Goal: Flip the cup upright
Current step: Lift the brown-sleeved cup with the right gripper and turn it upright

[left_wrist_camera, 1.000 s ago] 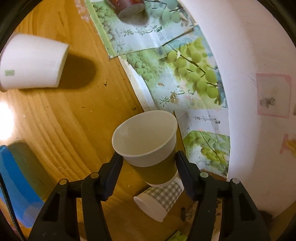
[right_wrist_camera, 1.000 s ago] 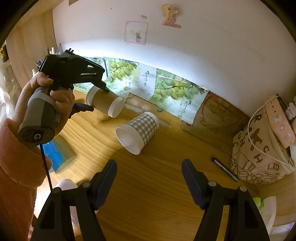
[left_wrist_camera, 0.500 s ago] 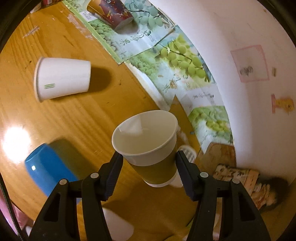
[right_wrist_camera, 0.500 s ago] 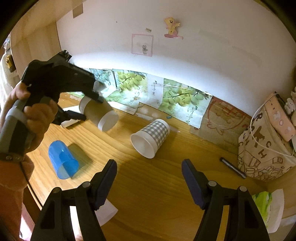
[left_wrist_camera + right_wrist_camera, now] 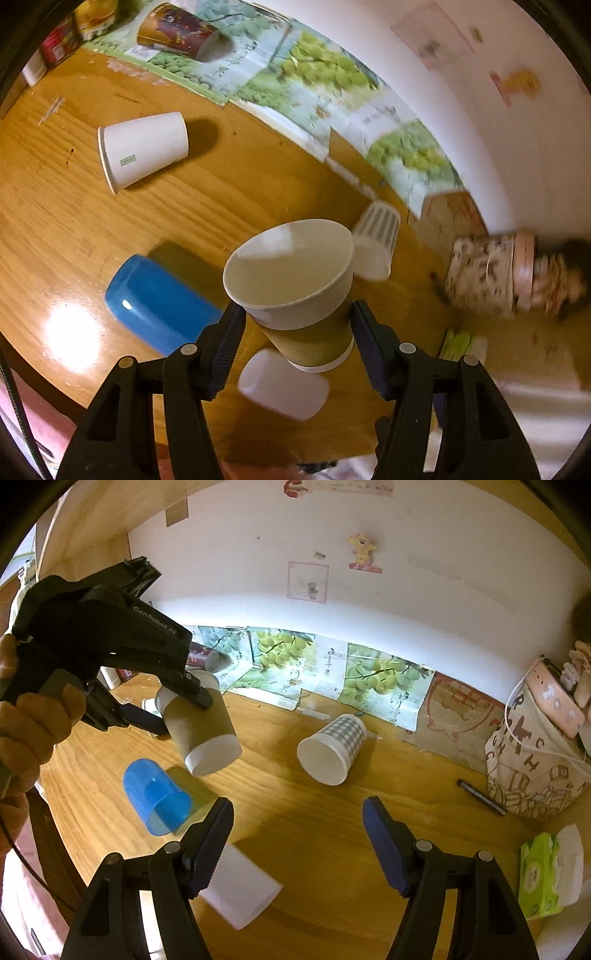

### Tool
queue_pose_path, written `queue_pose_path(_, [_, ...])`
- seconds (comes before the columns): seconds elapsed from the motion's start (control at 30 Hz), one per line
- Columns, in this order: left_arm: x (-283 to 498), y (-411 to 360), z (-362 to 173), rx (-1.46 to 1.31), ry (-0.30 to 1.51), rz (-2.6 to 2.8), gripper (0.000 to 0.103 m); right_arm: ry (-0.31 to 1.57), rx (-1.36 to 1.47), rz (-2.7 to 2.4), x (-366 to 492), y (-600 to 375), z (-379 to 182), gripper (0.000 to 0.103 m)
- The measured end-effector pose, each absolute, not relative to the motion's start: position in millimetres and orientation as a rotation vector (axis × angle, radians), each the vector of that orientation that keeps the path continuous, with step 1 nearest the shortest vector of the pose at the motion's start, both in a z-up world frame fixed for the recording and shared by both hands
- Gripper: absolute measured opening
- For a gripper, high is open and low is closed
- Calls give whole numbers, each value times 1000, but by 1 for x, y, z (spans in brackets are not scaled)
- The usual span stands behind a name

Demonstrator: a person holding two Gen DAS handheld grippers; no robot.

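**Inspector:** Left wrist view first. State the left gripper (image 5: 295,325) and its load.

**Assistant:** Its two black fingers are clamped on the brown-sleeved paper cup (image 5: 295,284), one finger on each side of the sleeve. The cup is held clear above the wooden table (image 5: 55,229), tilted, with its open mouth turned toward the camera.

**Inspector:** Confirmed from the other side?

**Assistant:** Yes. In the right wrist view the left gripper (image 5: 186,701) is held in a bare hand (image 5: 33,716), and the same cup (image 5: 201,727) hangs in the air with its mouth angled down and forward.

**Inspector:** The right gripper?

**Assistant:** The right gripper (image 5: 297,834) has its jaws spread wide with nothing between them, above bare table.

**Inspector:** Place the other items relative to the held cup.

**Assistant:** In the right wrist view, a blue translucent cup (image 5: 157,799) lies on its side just below and left of it. A checked paper cup (image 5: 332,751) lies on its side to its right, mouth toward the camera. A white cup (image 5: 240,886) lies on its side well below it, partly behind the right gripper's left finger. In the left wrist view, a plain white paper cup (image 5: 142,149) lies on its side well up and left of it, and a dark printed cup (image 5: 177,31) lies farther up on the grape-print posters (image 5: 306,74).

**Inspector:** Anything farther right?

**Assistant:** A black pen (image 5: 480,797), a patterned bag (image 5: 535,768) and a green tissue pack (image 5: 539,878), all well to the right of the held cup.
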State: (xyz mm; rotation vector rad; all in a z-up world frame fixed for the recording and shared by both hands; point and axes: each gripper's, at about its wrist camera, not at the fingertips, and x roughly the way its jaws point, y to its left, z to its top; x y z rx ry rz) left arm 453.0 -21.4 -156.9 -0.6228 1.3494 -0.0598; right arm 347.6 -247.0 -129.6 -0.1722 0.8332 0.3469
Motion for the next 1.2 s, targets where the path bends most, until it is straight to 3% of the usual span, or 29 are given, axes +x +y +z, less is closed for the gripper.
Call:
queue_pose_path(0.77, [376, -7, -148, -190, 1502, -292, 62, 814, -24, 43, 243, -194, -142, 73])
queue_pose_path(1.2, [342, -16, -181, -5, 1596, -385, 62, 844, 20, -31, 210, -182, -152, 73])
